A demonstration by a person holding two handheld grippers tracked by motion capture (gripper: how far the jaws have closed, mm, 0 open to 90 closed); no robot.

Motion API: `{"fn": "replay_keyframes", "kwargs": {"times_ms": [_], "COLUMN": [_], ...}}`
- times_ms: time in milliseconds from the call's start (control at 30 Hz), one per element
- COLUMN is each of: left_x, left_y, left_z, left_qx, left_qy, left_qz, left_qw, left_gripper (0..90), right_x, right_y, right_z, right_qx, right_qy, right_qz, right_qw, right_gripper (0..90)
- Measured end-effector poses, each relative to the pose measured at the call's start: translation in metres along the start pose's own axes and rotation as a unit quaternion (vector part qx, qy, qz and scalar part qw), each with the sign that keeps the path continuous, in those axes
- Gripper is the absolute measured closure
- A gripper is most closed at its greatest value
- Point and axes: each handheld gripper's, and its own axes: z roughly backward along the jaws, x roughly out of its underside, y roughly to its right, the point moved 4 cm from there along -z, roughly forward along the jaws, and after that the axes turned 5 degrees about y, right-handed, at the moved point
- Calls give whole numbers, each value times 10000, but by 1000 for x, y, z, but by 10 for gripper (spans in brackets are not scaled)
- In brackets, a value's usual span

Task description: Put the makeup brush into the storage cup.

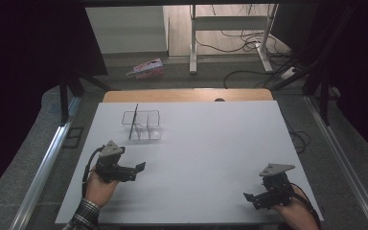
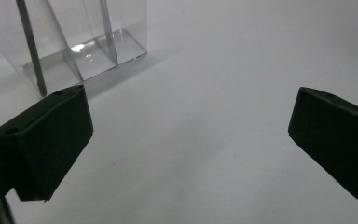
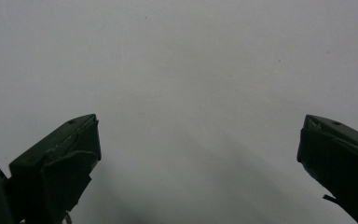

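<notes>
**Both grippers idle, clear organizer ahead of the left jaws**

White tabletop (image 1: 211, 158) spans the high view, with a dark floor and trailing cables beyond it. On it stands a clear organizer (image 1: 143, 125) with a thin dark rod (image 1: 133, 121) leaning upright inside. The left gripper (image 1: 136, 168) sits near it, short of touching; the right gripper (image 1: 249, 197) lies well apart, near the table's front edge.

Left gripper view: the 2 jaws stand wide and hold nothing. The organizer (image 2: 81, 46) lies ahead and off toward the left jaw, its rod (image 2: 30, 51) ending just above that jaw's tip. Its top is cut off by the frame.

Right gripper view: the jaws gape wide over bare table, holding nothing.

Judging by this, the work is at its approach; next, the left gripper likely needs to advance and line up on the rod. How many compartments the organizer has is hard to make out.
</notes>
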Motion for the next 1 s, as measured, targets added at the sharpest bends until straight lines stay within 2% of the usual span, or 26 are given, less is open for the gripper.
{"fn": "replay_keyframes", "kwargs": {"times_ms": [233, 400, 1000], "left_x": [8, 12, 24], "left_y": [1, 3, 6], "left_z": [7, 11, 21], "left_qx": [-120, -213, -271], "left_qy": [-107, -156, -304], "left_qz": [-8, -115, -115], "left_qw": [9999, 9996, 9991], "left_gripper": [0, 0, 0], "right_x": [0, -1, -1], "right_y": [1, 2, 3], "right_z": [1, 3, 4], "right_qx": [88, 171, 197], "right_qy": [60, 144, 197], "right_qz": [-34, -62, -104], "right_qw": [9999, 9997, 9996], "right_gripper": [0, 0, 0]}}
